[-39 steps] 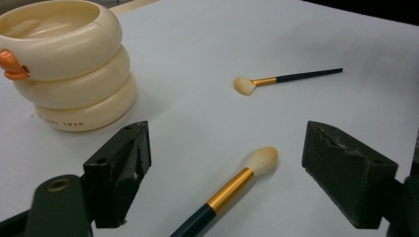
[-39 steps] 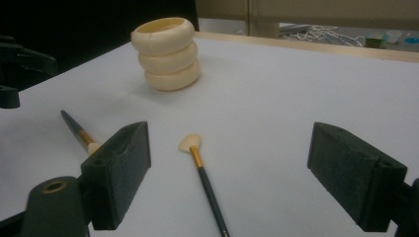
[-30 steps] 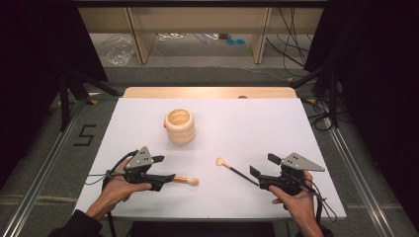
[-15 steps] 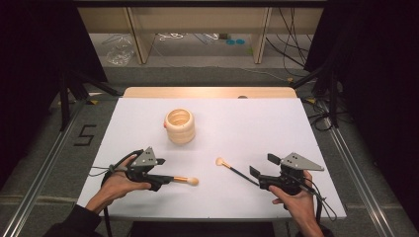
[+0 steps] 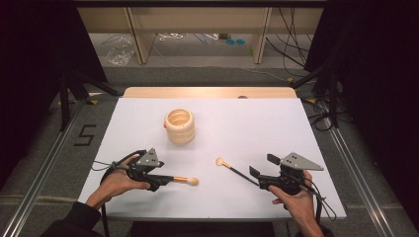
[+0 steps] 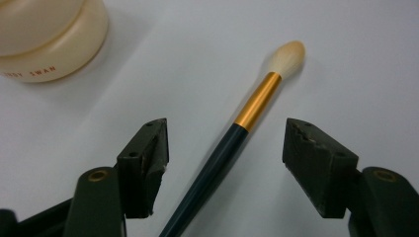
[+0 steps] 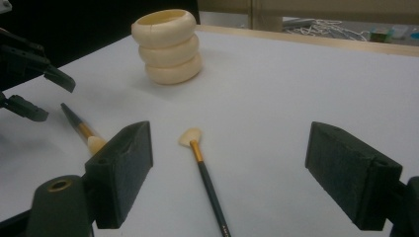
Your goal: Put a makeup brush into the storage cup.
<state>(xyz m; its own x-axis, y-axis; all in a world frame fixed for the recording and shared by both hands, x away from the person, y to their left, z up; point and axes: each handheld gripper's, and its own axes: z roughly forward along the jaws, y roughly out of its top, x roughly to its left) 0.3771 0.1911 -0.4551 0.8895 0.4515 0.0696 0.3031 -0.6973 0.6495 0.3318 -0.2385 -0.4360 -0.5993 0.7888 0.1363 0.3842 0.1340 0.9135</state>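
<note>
A round makeup brush (image 5: 185, 179) with a dark handle, gold ferrule and cream tip (image 6: 257, 101) lies on the white table. My left gripper (image 5: 159, 180) straddles its handle. The jaws (image 6: 225, 143) have just been closing, but both pads still stand clear of the handle. A fan brush (image 5: 230, 168) lies flat in front of my right gripper (image 5: 262, 166), whose jaws (image 7: 230, 148) are wide open on either side of its handle (image 7: 205, 173). A cream ringed holder (image 5: 179, 126) stands upright behind both brushes.
The white table (image 5: 257, 123) has bare room to the right of the cream holder (image 7: 168, 47). A wooden strip (image 5: 207, 92) runs along its far edge. Dark stands and cables flank both sides. In the right gripper view the left gripper (image 7: 54, 98) is at far left.
My left hand has crept slightly to the right along the round brush's handle. Both brushes, the holder and the right hand have stayed where they were.
</note>
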